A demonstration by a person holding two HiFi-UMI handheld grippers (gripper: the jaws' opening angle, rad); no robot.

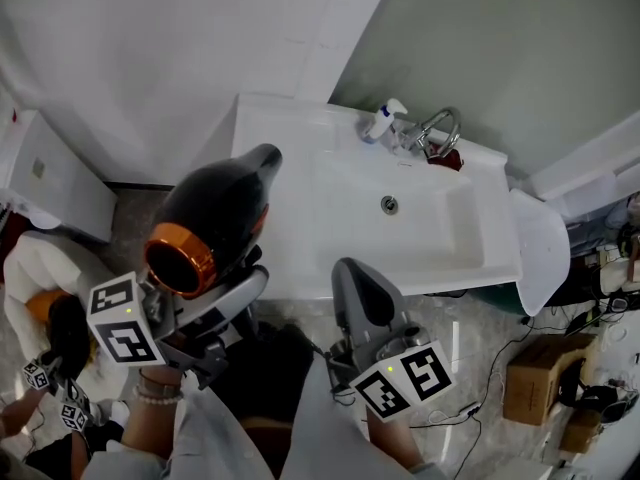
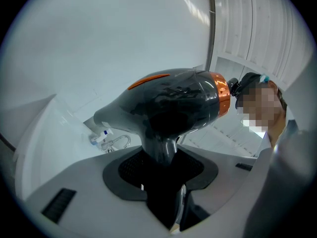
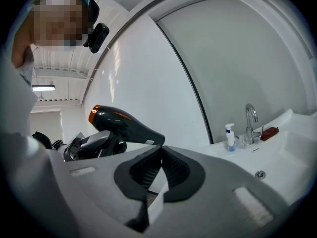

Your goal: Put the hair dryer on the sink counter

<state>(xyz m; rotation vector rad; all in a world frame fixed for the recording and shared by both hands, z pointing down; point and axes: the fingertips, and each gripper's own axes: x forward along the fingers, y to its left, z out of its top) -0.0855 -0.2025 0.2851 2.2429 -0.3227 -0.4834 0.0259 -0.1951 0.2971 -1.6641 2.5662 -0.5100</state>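
Two grey tools in shot, left tool (image 1: 243,268) and right tool (image 1: 352,266), both with dark ribbed pads (image 3: 174,170). Each carries a white marker cube (image 1: 124,320) with black squares. Pale sleeves (image 1: 205,440), and a bead bracelet (image 1: 158,394) on the left wrist.

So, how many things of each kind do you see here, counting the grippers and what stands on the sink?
hair dryer: 1
hand-held gripper, left and right: 2
pump bottle: 1
faucet: 1
dark red item by the faucet: 1
Total: 6

place: bathroom; cues: white sink (image 1: 300,143), faucet (image 1: 441,128), soap bottle (image 1: 384,121)
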